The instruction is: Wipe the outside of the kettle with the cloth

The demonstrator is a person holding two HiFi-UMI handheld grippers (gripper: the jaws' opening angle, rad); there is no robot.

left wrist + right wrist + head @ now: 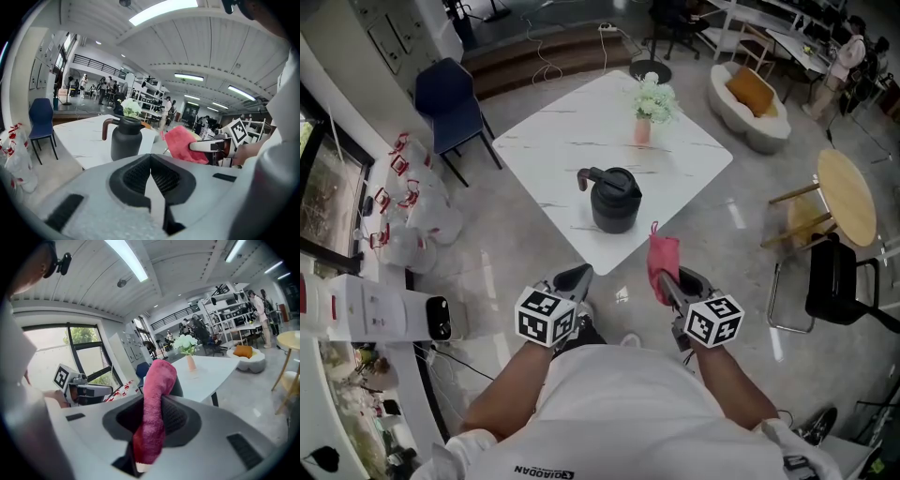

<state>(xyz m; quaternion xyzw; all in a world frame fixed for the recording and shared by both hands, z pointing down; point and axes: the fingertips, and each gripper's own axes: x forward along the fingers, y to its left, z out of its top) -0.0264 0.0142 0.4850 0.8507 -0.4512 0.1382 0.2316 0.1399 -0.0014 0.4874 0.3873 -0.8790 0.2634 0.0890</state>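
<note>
On the white table (553, 141), near its front corner, stands the black kettle (614, 199). Just in front of the table, the right gripper (668, 279) pinches the pink cloth (663, 258), which hangs apart from the kettle. The left gripper (577, 276) has its jaws pressed together on nothing.

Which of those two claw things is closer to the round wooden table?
Right. The right gripper, shut on the pink cloth, is down-left of the round wooden table in the head view; the left gripper lies farther left.
</note>
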